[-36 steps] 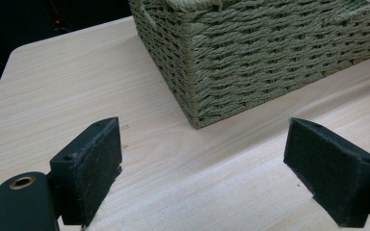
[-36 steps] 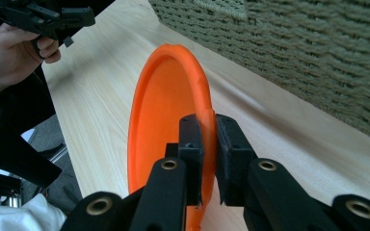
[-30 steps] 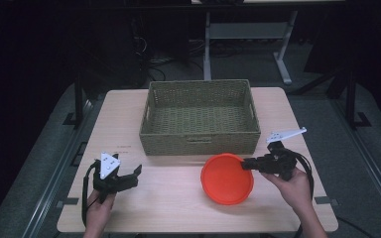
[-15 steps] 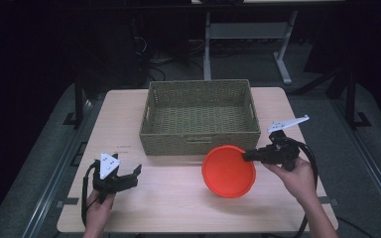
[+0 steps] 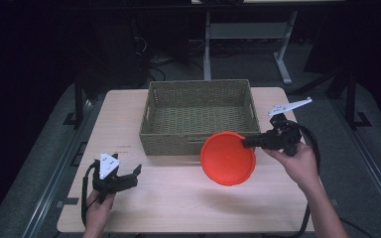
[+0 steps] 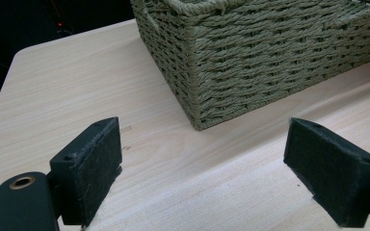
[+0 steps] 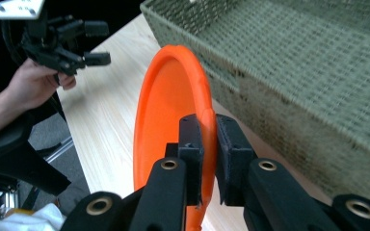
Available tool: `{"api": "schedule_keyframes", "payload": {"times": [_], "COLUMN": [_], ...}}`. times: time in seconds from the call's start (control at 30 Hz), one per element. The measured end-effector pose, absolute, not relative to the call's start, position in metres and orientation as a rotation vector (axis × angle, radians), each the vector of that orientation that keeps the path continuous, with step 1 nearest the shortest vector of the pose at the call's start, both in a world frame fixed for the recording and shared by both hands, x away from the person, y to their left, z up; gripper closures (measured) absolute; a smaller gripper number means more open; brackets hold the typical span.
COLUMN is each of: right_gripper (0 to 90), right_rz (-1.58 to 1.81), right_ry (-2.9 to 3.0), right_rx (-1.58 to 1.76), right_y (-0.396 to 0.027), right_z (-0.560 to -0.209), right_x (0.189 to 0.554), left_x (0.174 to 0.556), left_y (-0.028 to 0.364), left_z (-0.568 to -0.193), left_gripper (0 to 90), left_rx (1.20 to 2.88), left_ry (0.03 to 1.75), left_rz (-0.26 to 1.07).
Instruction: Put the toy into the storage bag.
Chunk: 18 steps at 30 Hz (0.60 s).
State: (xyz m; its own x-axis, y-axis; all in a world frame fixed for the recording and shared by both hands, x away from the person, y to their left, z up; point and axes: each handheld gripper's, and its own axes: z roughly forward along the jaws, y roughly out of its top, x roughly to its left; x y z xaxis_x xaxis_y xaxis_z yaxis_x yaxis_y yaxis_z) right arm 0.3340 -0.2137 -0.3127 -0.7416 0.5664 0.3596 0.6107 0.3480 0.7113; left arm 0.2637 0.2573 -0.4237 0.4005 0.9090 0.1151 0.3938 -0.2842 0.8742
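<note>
We have the orange plate (image 5: 227,158) pinched by its rim in the right gripper (image 5: 250,143) jaws, clear of the table (image 5: 178,198) beside the basket (image 5: 198,116) but not yet in it, while our left gripper (image 5: 129,177) rests with jaws spread.

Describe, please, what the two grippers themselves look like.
Both the left gripper and the right gripper are black, each topped by a grey three-cornered plate and trailing a black cable. Their jaws carry dark felt-like pads, with brass-coloured rivets at the joints. The forearms are bare.
</note>
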Motion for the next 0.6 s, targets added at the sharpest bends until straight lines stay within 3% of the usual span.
{"api": "schedule_keyframes", "payload": {"times": [0.6], "right_gripper": [81.9], "right_rz": [-1.425], "right_ry": [-2.513], "right_rx": [-1.094], "right_y": [-0.211], "right_z": [-0.288], "right_x": [0.352], "left_x": [0.263], "left_y": [0.257], "left_z": [-0.424], "left_gripper": [12.8], "left_rx": [1.858], "left_ry": [1.117], "left_rz": [0.81]}}
